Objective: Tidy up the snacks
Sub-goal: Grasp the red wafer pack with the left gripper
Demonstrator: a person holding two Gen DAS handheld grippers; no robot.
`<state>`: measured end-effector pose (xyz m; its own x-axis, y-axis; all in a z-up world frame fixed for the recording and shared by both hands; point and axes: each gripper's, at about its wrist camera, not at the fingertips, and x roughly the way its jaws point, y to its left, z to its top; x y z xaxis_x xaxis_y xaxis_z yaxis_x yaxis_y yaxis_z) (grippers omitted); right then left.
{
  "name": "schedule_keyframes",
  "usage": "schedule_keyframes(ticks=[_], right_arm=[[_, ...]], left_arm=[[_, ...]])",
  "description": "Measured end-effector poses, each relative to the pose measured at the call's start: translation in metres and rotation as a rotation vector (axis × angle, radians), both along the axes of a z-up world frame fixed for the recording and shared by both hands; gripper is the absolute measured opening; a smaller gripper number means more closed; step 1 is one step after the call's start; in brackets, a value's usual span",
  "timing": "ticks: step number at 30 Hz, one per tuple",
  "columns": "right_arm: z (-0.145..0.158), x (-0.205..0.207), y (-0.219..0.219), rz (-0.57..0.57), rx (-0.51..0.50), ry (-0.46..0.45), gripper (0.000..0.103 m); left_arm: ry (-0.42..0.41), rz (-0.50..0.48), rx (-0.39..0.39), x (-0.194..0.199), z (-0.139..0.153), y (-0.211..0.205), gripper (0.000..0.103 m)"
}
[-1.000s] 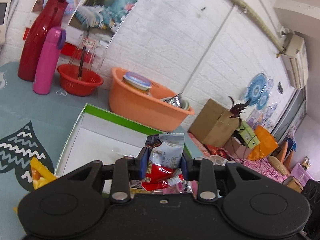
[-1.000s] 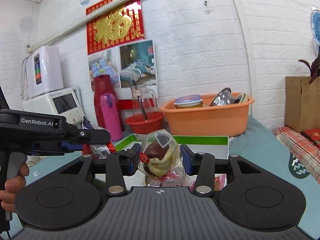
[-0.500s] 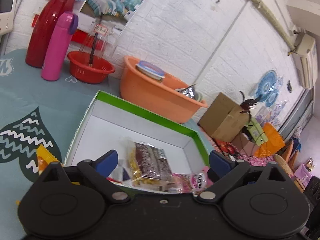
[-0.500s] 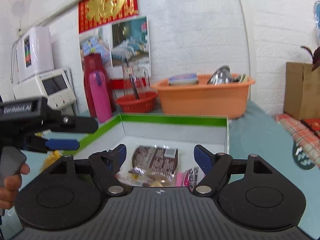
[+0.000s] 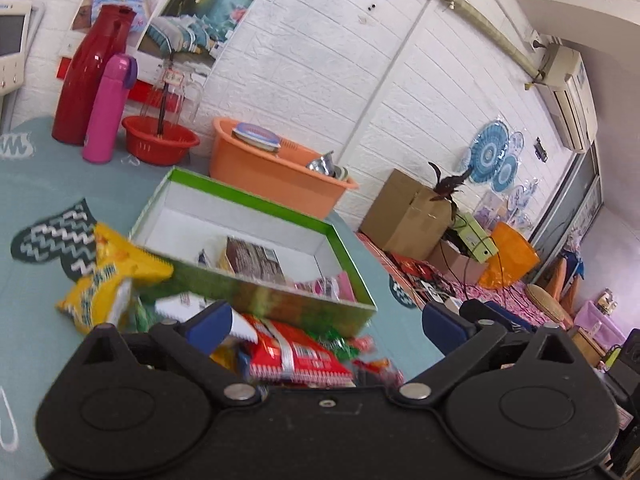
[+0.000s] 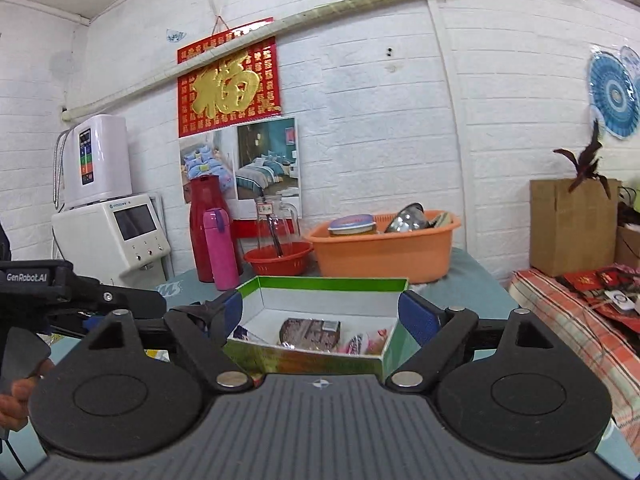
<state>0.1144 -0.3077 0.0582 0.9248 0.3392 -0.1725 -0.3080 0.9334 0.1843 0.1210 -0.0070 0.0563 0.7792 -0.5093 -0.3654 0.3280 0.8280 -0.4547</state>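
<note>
A green-rimmed white box [image 5: 256,200] [image 6: 320,282] sits on the teal table and holds a brown snack pack [image 5: 252,259] [image 6: 310,332] and pink packets [image 5: 334,286]. Loose snacks lie in front of it: a yellow bag [image 5: 106,280] and a red packet [image 5: 296,358]. My left gripper [image 5: 326,320] is open and empty, back from the box over the loose snacks. My right gripper [image 6: 320,312] is open and empty, its blue pads level with the box's near wall. The left gripper [image 6: 80,300] also shows at the left of the right wrist view.
Behind the box stand an orange basin [image 5: 276,172] [image 6: 384,246] with dishes, a red bowl [image 5: 160,144], a pink bottle [image 5: 106,110] and a red flask [image 5: 88,76]. A white appliance [image 6: 112,236] is at the left; cardboard boxes [image 5: 408,212] stand beyond the table's right edge.
Both grippers opened and dropped their snack packs into the box, then pulled back from it. The loose snacks in front of the box came into the left wrist view.
</note>
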Motion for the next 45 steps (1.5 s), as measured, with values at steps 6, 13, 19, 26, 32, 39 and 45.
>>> schedule_keyframes(ticks=[6, 13, 19, 26, 32, 39, 45], right_arm=[[-0.03, -0.006, 0.006, 0.054, -0.005, 0.109, 0.103], [-0.05, 0.005, 0.043, 0.208, -0.072, 0.16, 0.103], [-0.057, 0.035, 0.06, 0.233, -0.079, 0.199, 0.103], [-0.067, 0.053, 0.067, 0.228, -0.118, 0.25, 0.08], [-0.05, 0.01, 0.053, 0.234, -0.106, 0.184, 0.069], [-0.065, -0.031, 0.038, 0.327, -0.089, 0.26, 0.093], [-0.063, -0.037, 0.011, 0.359, 0.147, 0.319, 0.103]], left_arm=[[0.076, -0.052, -0.002, -0.001, -0.027, -0.011, 0.103], [0.122, -0.056, 0.026, 0.036, -0.037, -0.016, 0.103], [0.146, -0.056, 0.047, 0.062, -0.044, -0.019, 0.1], [0.176, -0.041, 0.088, 0.071, -0.056, -0.019, 0.068], [0.107, -0.079, 0.043, 0.026, -0.036, -0.011, 0.068], [0.187, -0.088, 0.021, -0.027, -0.06, 0.002, 0.097], [0.182, -0.052, -0.069, -0.027, -0.051, 0.021, 0.103]])
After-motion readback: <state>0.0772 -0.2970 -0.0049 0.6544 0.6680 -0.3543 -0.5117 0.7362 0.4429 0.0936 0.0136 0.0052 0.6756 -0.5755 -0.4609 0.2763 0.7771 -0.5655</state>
